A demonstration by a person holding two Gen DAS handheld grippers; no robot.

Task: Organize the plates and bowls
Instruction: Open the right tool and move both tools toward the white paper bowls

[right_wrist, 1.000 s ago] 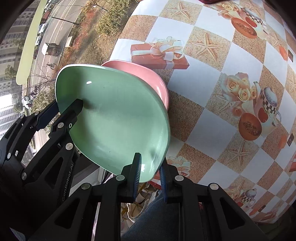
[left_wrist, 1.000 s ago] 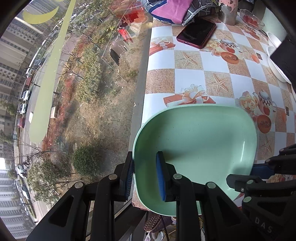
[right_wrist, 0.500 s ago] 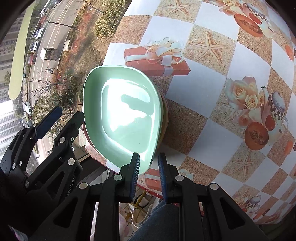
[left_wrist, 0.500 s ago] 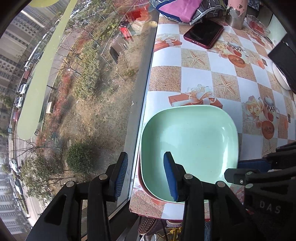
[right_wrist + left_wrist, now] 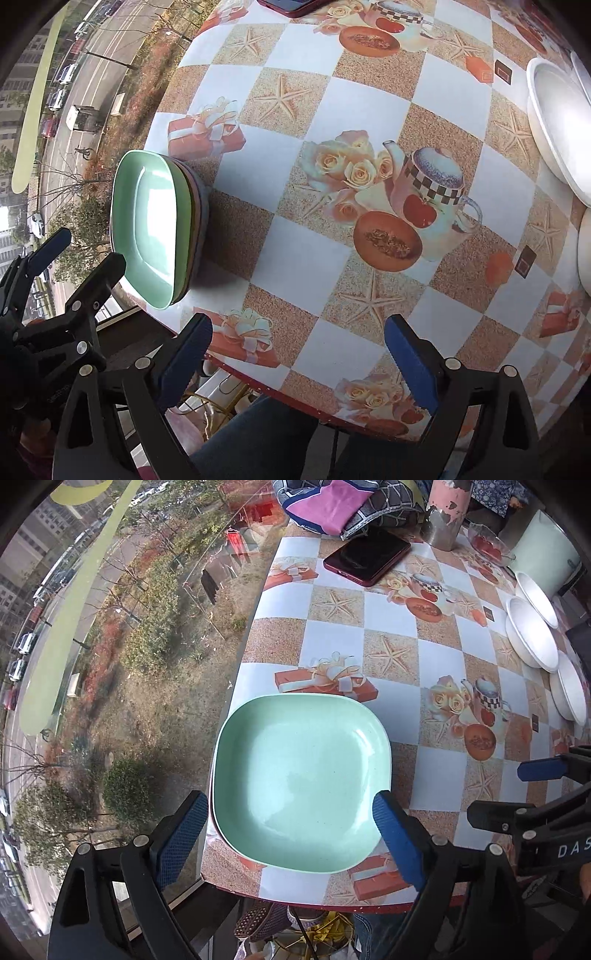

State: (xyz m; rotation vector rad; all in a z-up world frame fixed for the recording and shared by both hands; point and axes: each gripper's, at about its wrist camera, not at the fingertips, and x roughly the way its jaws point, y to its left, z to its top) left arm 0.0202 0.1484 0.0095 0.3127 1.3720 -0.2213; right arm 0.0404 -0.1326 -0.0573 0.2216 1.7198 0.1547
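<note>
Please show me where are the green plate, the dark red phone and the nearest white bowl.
green plate (image 5: 301, 786): left wrist view, on its flat inner bottom.
dark red phone (image 5: 365, 555): left wrist view, on its dark screen.
white bowl (image 5: 557, 110): right wrist view, on its inside surface.

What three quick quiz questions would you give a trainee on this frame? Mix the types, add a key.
1. True or false: the green plate lies on top of a stack near the table edge.
2. Multiple choice: the left tool is (A) clamped on the plate rim, (B) opening with nothing pressed between its pads, (C) out of view.
3. Fill in: the white bowls sit on the table's far ____ side in the left wrist view.

Key: 1 true; 2 B; 3 right.
</note>
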